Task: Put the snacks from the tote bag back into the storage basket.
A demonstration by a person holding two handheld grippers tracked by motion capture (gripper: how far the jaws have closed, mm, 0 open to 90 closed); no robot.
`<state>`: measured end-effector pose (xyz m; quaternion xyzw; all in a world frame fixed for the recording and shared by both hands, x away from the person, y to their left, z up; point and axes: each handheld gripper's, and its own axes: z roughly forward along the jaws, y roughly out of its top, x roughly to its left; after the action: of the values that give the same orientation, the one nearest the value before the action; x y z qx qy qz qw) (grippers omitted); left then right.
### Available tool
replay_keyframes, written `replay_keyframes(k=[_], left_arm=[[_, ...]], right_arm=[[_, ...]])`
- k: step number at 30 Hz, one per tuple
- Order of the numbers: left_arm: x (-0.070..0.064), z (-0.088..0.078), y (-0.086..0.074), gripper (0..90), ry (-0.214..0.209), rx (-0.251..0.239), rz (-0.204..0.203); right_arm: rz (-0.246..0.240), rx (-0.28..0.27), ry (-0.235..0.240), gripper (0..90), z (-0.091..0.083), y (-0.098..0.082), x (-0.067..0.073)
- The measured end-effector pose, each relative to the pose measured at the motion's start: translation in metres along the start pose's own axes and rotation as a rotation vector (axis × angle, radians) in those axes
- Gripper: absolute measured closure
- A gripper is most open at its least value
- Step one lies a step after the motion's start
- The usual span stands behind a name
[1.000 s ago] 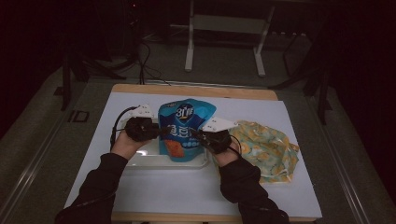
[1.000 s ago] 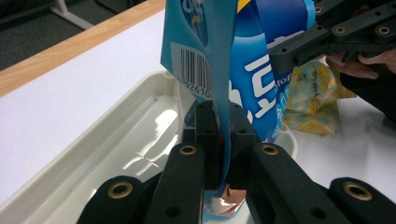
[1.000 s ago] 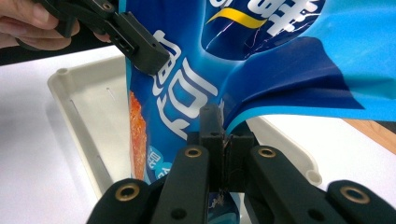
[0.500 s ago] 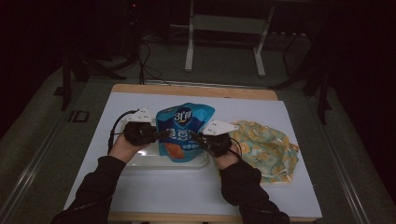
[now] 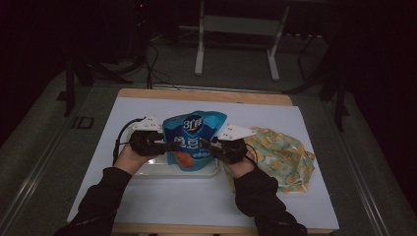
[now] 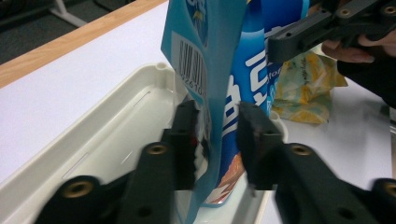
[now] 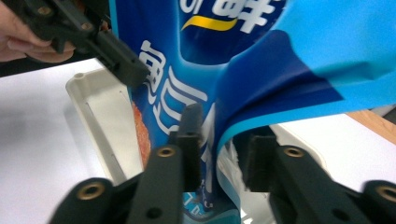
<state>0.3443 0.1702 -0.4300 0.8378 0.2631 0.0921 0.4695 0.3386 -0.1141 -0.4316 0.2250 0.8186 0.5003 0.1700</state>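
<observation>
1. Black jaws of the left gripper (image 6: 215, 149) rise from the bottom of the left gripper view, standing apart with the side edge of the blue pouch (image 6: 219, 93) between them. They have just been opening; a gap shows at the right pad, and the left pad seems clear of the film.
2. Likewise, in the right gripper view the right gripper (image 7: 223, 149) has just been opening. Its jaws are apart, the pouch's (image 7: 243, 70) folded edge hangs between them, and neither pad seems to press on it.
3. Centre frame in the high view, the pouch (image 5: 193, 140) stands with its long axis upright and its foot in the white tray (image 5: 152, 169). The left gripper (image 5: 169, 146) flanks its left edge and the right gripper (image 5: 209, 146) its right edge, each equally near.
4. My judgement is that the pouch is being let go into the tray, so the coming move turns on each claw drawing sideways off its own edge without tipping the pouch.
5. Writing: a barcode on the pouch's back panel, upper middle of the left gripper view; large white Chinese characters on the front, which I cannot read for sure; a round badge near the top reading roughly "3" with a character.
6. Farther right on the white table cover (image 5: 305, 123) lies a yellow patterned bag (image 5: 285, 155), apart from the tray.
</observation>
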Motion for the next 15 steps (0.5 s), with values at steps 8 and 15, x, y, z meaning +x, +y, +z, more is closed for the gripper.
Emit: replay_keyframes(k=[8,15], left_arm=[[-0.001,-0.001,-0.002,36.6,0.045,0.004,-0.032],[-0.002,0.000,-0.002,2.9,-0.006,0.026,-0.041]], right_arm=[[0.038,0.005,0.015,45.9,-0.002,0.000,-0.006],[0.074,-0.011,0.048,15.8,-0.005,0.000,-0.011]])
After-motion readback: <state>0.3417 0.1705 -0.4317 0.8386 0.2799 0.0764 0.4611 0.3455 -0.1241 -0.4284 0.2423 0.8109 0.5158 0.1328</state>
